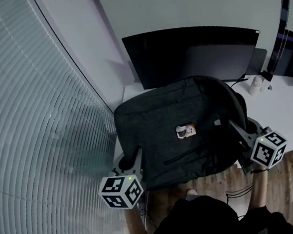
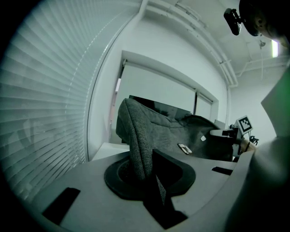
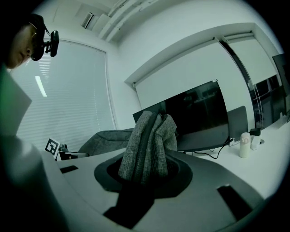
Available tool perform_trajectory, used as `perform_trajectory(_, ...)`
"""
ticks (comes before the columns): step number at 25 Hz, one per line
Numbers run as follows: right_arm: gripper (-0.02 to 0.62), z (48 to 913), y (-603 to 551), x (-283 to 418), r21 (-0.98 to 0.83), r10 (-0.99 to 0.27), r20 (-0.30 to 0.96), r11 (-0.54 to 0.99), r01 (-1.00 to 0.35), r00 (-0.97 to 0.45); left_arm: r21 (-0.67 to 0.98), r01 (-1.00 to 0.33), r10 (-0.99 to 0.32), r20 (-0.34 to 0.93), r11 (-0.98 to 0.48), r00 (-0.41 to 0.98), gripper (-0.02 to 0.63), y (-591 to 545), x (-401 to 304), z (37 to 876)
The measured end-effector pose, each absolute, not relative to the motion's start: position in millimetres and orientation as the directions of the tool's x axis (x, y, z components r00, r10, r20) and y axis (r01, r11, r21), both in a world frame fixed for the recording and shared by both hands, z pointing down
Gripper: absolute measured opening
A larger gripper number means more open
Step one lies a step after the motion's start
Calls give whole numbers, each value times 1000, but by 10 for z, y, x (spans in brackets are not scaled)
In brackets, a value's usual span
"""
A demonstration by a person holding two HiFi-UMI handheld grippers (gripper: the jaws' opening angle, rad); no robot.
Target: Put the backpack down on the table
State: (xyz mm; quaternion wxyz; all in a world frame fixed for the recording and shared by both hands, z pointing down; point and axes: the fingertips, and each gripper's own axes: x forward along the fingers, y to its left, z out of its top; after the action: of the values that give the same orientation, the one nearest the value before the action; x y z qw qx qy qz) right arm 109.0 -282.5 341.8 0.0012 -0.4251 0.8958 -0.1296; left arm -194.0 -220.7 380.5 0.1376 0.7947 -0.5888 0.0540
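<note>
A dark grey backpack (image 1: 180, 131) with a small label on its front hangs flat between my two grippers. It lies over the near edge of the white table (image 1: 289, 112); whether it touches the tabletop I cannot tell. My left gripper (image 1: 135, 162) is shut on the backpack's left edge, and a fold of grey fabric (image 2: 138, 145) rises out of its jaws. My right gripper (image 1: 237, 130) is shut on the right edge, where bunched fabric with a zip line (image 3: 147, 147) sits between its jaws. The left gripper's marker cube (image 3: 53, 146) shows in the right gripper view.
A wide black monitor (image 1: 191, 52) stands on the table just behind the backpack. A small white bottle (image 1: 254, 84) and cables sit at the right of it. Window blinds (image 1: 31, 128) fill the left side. Wooden floor (image 1: 287, 186) lies below the table's edge.
</note>
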Motion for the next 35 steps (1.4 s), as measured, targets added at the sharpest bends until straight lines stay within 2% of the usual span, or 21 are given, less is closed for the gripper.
perform_trajectory(17, 106, 3948, -4012, 1069, -295, -724, 202, 597, -746, -660, 179, -960, -894, 361, -215, 267, 67, -3269, -1938, 4278)
perform_trajectory(35, 106, 4899, -4442, 1020, -388, -682, 352, 517, -763, -642, 239, -952, -791, 537, -190, 293, 67, -3698, -1977, 5169)
